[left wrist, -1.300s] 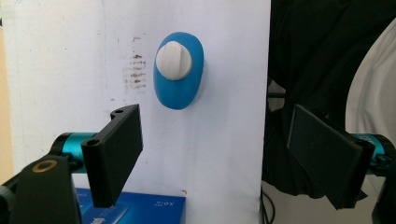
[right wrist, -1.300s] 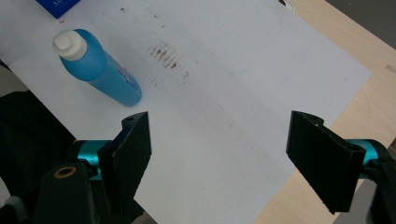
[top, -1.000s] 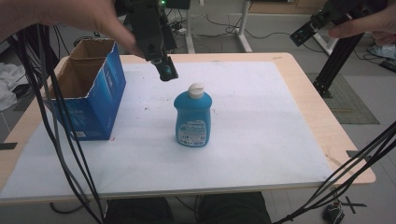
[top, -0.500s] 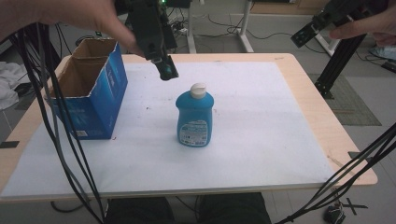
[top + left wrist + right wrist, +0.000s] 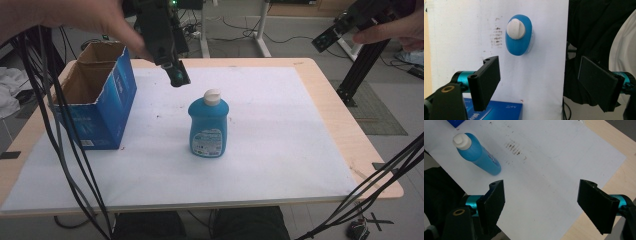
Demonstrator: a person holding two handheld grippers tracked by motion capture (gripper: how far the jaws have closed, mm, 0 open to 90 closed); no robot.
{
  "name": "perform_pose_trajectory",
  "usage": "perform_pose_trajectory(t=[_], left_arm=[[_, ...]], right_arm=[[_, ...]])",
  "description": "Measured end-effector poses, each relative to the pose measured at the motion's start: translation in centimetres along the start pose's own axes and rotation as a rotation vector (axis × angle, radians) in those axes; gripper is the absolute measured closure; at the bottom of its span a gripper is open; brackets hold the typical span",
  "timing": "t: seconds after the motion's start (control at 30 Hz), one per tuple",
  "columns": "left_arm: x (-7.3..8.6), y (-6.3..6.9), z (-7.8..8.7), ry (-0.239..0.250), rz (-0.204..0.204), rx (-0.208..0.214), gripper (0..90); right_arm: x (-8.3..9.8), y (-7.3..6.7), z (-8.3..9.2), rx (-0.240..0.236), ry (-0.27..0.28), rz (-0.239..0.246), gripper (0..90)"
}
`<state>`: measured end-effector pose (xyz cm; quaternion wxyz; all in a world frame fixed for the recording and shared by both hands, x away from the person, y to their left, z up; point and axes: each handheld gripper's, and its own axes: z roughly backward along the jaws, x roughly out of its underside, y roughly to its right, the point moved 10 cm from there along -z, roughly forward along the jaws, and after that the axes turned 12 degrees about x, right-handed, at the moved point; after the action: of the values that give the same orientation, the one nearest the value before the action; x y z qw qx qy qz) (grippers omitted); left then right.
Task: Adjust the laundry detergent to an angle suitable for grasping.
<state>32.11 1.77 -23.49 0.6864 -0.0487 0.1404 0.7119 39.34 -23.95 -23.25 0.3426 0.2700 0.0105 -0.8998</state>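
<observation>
High view: I see the blue bottle [image 5: 208, 128] standing upright with its white cap [image 5: 212, 97] on, near the middle of the white sheet [image 5: 280, 145] covering the bench [image 5: 345, 125]. An open blue carton [image 5: 95, 107] stands well to its left. My left gripper [image 5: 175, 75] hangs above the sheet, behind the bottle and apart from it. My right gripper [image 5: 327, 39] is raised beyond the far right corner.

Left gripper view: I look down on the bottle [image 5: 519, 37]; the jaws stand wide apart with nothing between them.

Right gripper view: the jaws are spread wide and empty; the bottle [image 5: 480, 155] stands well off.
</observation>
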Motion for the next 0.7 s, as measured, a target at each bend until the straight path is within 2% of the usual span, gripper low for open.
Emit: perform_pose_trajectory(t=[0.7], left_arm=[[-0.29,-0.50,-0.15,0.000,-0.004,0.004,18.1]], right_arm=[[0.08,0.24,-0.31,-0.013,-0.001,-0.005,21.6]])
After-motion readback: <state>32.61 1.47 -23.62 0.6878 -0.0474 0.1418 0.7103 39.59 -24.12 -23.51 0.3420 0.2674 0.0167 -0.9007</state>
